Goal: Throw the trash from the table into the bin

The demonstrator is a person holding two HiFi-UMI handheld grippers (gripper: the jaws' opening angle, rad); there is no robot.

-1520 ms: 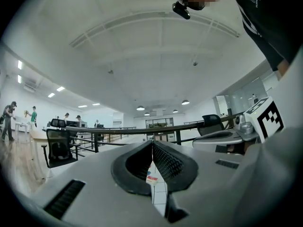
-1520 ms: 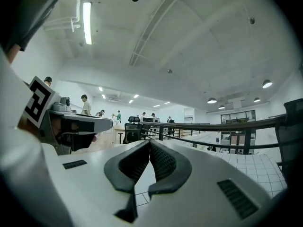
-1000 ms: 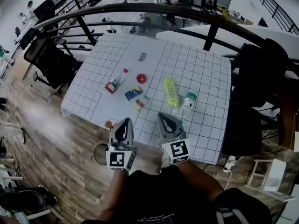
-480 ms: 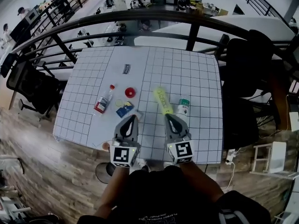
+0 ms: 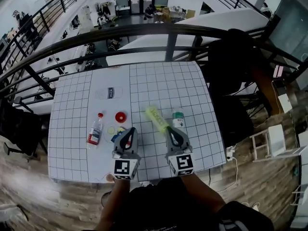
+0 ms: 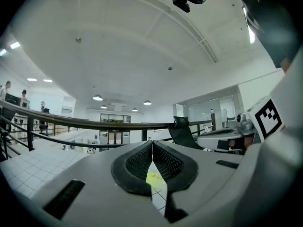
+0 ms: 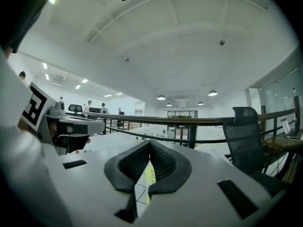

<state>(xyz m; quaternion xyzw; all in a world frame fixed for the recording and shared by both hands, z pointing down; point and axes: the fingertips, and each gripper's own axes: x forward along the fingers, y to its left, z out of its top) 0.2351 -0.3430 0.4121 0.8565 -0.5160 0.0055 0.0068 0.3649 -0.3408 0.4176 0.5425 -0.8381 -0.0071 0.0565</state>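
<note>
Your left gripper (image 5: 129,131) and right gripper (image 5: 170,130) are held side by side, a little apart, both pointing forward and about level. On each, the jaws are pressed together with nothing between them. Each marker cube (image 5: 125,168) faces up toward your head. Your left forearm (image 5: 115,198) and right forearm (image 5: 208,196) reach forward from your torso.

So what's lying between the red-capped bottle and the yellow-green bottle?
In the head view, a red round lid lies between the red-capped bottle and the yellow-green bottle, with a blue packet close by it.
</note>
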